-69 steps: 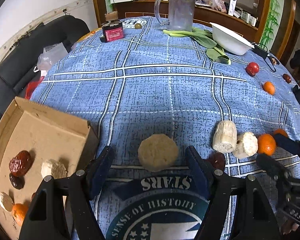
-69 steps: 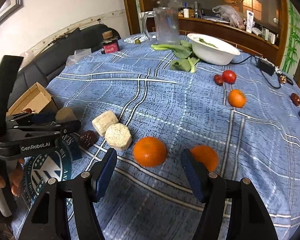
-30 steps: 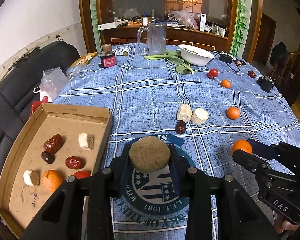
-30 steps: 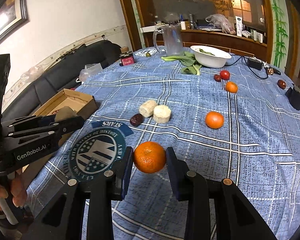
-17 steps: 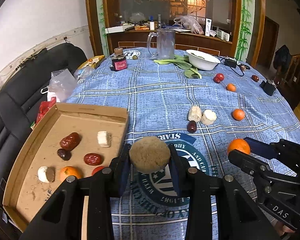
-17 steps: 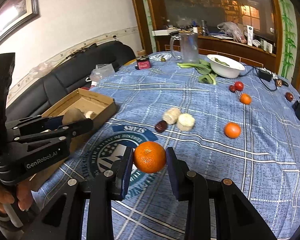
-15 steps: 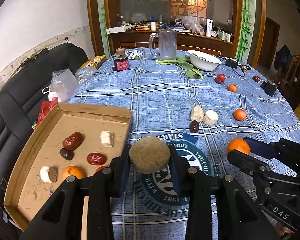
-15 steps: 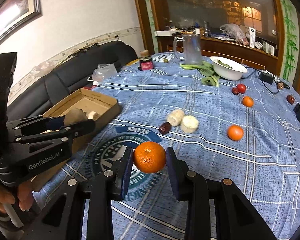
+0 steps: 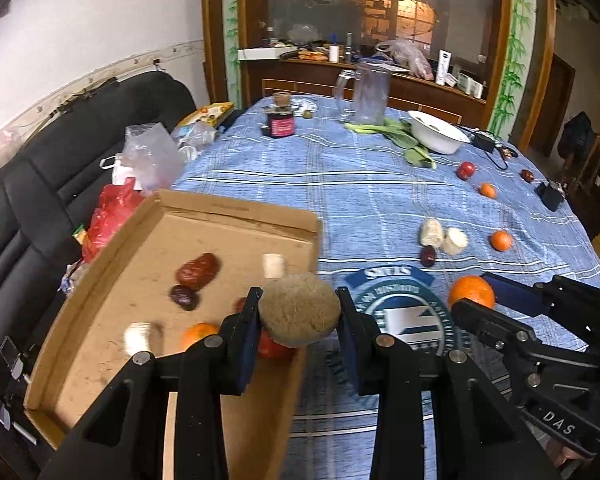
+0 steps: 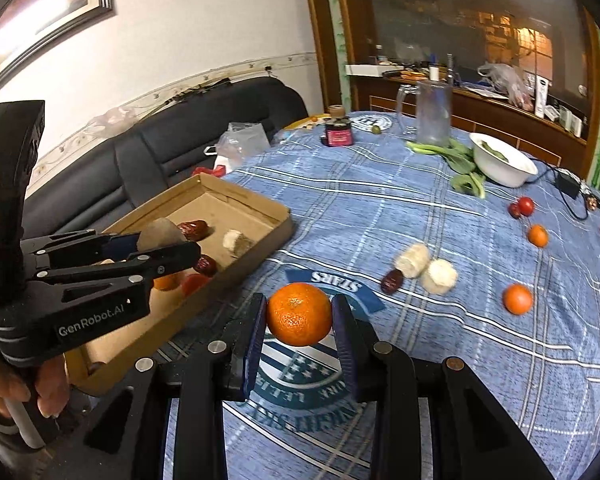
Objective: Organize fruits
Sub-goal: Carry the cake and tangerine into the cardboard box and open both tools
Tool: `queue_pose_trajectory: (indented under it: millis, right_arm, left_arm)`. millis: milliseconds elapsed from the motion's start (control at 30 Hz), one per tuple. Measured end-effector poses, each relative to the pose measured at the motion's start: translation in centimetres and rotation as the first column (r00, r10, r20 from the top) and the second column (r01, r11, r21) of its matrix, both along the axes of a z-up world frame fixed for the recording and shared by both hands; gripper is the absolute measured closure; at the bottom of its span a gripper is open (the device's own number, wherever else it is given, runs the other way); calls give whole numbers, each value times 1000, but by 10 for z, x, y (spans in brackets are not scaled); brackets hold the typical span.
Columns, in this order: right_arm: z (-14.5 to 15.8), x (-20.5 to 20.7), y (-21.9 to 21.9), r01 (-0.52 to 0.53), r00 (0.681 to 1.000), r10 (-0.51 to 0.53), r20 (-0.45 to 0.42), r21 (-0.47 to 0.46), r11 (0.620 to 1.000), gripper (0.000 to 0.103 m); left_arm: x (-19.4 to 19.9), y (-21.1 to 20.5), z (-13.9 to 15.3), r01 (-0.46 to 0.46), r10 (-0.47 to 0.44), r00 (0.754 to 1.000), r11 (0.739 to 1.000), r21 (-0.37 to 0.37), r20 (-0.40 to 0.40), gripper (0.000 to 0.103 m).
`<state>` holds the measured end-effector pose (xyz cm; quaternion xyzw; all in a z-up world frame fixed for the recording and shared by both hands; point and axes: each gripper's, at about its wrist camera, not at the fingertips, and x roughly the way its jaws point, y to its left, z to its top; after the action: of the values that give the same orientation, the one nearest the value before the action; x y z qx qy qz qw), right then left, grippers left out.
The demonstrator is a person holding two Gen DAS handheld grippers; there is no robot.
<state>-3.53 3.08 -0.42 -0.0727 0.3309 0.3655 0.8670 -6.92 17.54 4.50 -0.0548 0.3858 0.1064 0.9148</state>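
Observation:
My left gripper [image 9: 299, 320] is shut on a round tan-brown fruit [image 9: 299, 310], held in the air over the near right wall of the cardboard box [image 9: 236, 216]. Inside the box lie red dates [image 9: 198, 269], a pale chunk [image 9: 274, 265] and an orange [image 9: 198, 334]. My right gripper [image 10: 300, 328] is shut on a tangerine [image 10: 299, 314], lifted above the round emblem [image 10: 300, 364] on the blue tablecloth. In the right wrist view the left gripper [image 10: 156, 246] hangs over the box [image 10: 268, 236] with the tan-brown fruit [image 10: 158, 232].
On the cloth lie two pale chunks [image 10: 424, 266], a dark date [image 10: 392, 280], two small oranges [image 10: 518, 299], a tomato [image 10: 526, 205], a white bowl [image 10: 502, 160], greens [image 10: 456, 156], a glass jug [image 10: 432, 118] and a dark jar [image 10: 338, 130]. A black sofa [image 10: 204, 140] with bags stands left of the table.
Both grippers have carried their fruit leftward toward the box and slightly up. The tan-brown fruit now hangs over the box wall; the tangerine is above the emblem.

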Motion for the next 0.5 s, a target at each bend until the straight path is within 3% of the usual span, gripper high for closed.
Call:
queue_pose_trajectory:
  millis: [500]
  right_arm:
    - [-4,8,64,-117,993,117,-20,-14,993,66]
  left_arm:
    - [-23,70,-11,-104,104,993,995,8,-53,68]
